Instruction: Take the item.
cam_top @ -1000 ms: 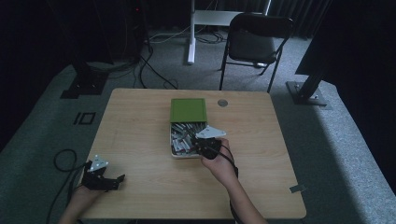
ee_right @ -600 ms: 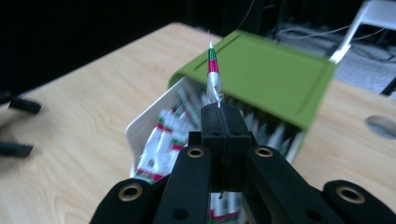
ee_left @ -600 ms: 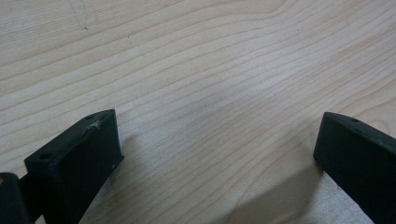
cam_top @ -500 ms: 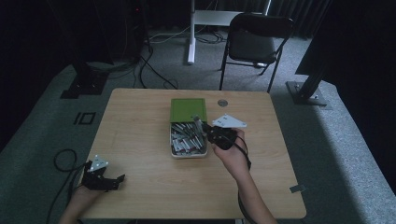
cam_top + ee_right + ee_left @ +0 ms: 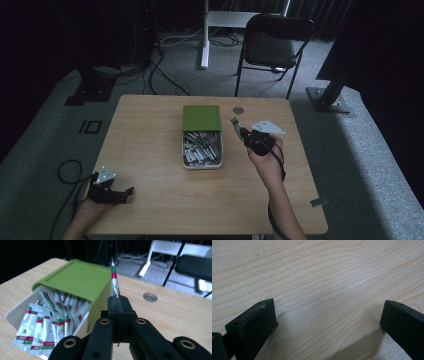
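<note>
Green-lidded box (image 5: 201,134) of packets (image 5: 201,150)

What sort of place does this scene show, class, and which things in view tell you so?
Probably a lab or recording studio, not a home: a bare light wooden table on grey carpet, dark equipment stands with trailing cables, and a black folding metal chair.

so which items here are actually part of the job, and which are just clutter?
In the job:
- right gripper, shut on a packet
- white tray full of packets, its green lid slid back

Just lying about:
- left gripper, open, resting on the table
- round grommet in the tabletop
- chair behind the table
</note>
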Tool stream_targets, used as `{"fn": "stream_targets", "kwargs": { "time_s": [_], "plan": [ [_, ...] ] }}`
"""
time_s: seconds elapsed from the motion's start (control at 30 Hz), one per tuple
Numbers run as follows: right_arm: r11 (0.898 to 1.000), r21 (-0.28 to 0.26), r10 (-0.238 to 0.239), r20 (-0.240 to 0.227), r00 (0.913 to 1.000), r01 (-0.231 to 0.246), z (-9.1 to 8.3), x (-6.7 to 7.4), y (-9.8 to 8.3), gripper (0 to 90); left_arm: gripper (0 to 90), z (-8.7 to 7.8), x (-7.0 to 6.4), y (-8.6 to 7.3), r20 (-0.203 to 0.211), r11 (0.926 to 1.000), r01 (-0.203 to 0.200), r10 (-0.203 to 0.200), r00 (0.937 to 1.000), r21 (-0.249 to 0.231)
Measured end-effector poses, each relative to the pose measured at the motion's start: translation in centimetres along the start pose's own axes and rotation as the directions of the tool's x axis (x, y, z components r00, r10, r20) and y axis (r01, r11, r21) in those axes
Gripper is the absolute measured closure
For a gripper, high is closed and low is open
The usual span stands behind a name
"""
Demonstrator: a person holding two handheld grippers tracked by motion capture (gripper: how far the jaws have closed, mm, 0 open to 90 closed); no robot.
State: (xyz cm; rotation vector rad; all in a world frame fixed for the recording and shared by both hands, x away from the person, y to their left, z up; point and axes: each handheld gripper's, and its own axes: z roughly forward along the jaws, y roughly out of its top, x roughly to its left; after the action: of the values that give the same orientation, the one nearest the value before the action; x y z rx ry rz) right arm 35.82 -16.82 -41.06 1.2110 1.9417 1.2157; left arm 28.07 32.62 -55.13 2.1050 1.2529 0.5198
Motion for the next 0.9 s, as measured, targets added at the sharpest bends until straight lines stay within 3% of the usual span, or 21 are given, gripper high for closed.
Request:
{"fn": "stream_targets", "kwargs": {
  "time_s": [0.27, 0.5, 0.7, 0.9],
  "plan": [
    [0.996, 0.066, 0.063, -0.001, 0.998, -0.063, 2.8, -0.8, -3.4, 90.0, 1.4, 0.0, 0.0, 0.0, 0.0, 1.0, 0.002, -0.002, 1.0, 0.0],
    [0.985, 0.108, 0.137, -0.013, 0.9906, -0.134, 5.2, -1.1, -6.0, 90.0, 1.4, 0.0, 0.0, 0.0, 0.0, 1.0, 0.002, -0.002, 1.0, 0.0],
    [0.973, 0.149, 0.174, 0.009, 0.9846, -0.174, 6.1, -2.0, -7.5, 90.0, 1.4, 0.0, 0.0, 0.0, 0.001, 1.0, 0.002, -0.002, 1.0, 0.0],
    [0.967, 0.156, 0.2, 0.036, 0.9791, -0.204, 6.1, -3.1, -8.2, 90.0, 1.4, 0.0, 0.0, 0.0, 0.0, 1.0, 0.002, -0.002, 1.0, 0.0]
  ]
}}
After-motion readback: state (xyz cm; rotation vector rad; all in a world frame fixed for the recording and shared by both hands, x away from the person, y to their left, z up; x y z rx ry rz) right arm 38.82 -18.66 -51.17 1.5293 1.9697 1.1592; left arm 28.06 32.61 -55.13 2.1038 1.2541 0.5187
